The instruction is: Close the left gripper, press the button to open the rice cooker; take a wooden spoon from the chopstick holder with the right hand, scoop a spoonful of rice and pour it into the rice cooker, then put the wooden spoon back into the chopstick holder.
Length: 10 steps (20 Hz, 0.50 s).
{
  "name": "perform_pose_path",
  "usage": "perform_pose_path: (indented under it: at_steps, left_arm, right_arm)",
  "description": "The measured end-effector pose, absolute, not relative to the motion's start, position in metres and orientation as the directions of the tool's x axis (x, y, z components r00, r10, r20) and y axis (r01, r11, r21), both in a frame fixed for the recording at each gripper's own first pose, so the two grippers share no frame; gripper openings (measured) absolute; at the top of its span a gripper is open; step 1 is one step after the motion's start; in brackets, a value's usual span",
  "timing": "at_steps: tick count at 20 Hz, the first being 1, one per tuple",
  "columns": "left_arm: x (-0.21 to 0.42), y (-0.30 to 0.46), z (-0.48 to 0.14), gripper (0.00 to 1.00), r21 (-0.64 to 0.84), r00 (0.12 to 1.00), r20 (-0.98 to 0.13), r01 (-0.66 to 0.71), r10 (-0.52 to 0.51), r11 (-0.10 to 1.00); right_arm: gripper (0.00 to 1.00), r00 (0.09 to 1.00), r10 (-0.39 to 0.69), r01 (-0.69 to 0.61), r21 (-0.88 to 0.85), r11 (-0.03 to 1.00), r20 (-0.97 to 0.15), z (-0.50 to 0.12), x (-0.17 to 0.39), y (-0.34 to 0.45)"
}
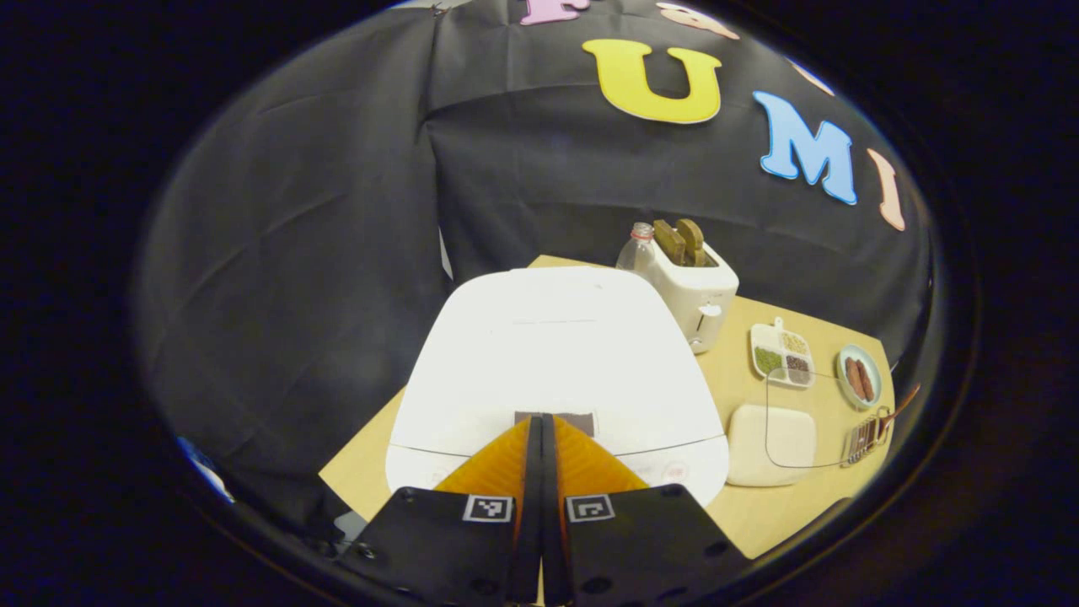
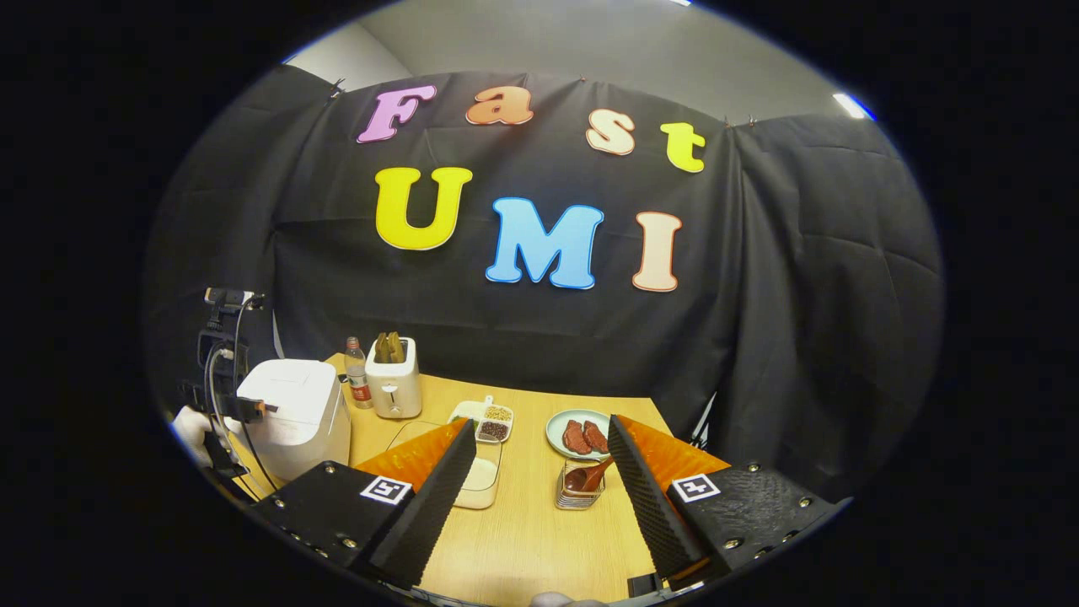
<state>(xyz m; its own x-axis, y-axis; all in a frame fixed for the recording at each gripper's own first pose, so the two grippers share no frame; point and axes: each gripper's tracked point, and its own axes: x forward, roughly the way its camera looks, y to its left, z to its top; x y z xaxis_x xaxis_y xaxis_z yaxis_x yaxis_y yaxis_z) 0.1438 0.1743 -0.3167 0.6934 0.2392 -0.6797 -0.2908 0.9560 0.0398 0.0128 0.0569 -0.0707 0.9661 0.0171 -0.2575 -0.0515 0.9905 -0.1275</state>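
Up close, the left gripper (image 1: pixel 540 419) is held with fingers pressed together, its tips at the dark button (image 1: pixel 582 420) on the closed white plastic rice cooker (image 1: pixel 552 354). Farther right, the right gripper (image 2: pixel 539 443) is spread wide above the wire chopstick holder (image 2: pixel 578 491), where the brown wooden spoon (image 2: pixel 587 478) is kept.

Bystanders on the wooden table (image 2: pixel 539 531)

A white toaster (image 2: pixel 394 385) with two brown slices stands at the back edge, a clear bottle (image 2: pixel 357 374) touching its left side. Right of the toaster sits a divided dish of grains (image 2: pixel 493 421), and further right a pale plate (image 2: pixel 576 434) with two reddish-brown pieces.
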Motion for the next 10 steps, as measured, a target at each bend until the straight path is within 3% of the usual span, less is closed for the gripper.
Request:
perform_pose_path:
  at_steps: [10]
  left_arm:
    - [0.1506, 0.1780, -0.3165, 0.10, -0.016, 0.603, -0.782, -0.272, 0.158, 0.962]
  right_arm:
    - [0.96, 0.968, 0.039, -0.061, -0.083, 0.995, -0.247, -0.0719, 0.0153, 0.0640]
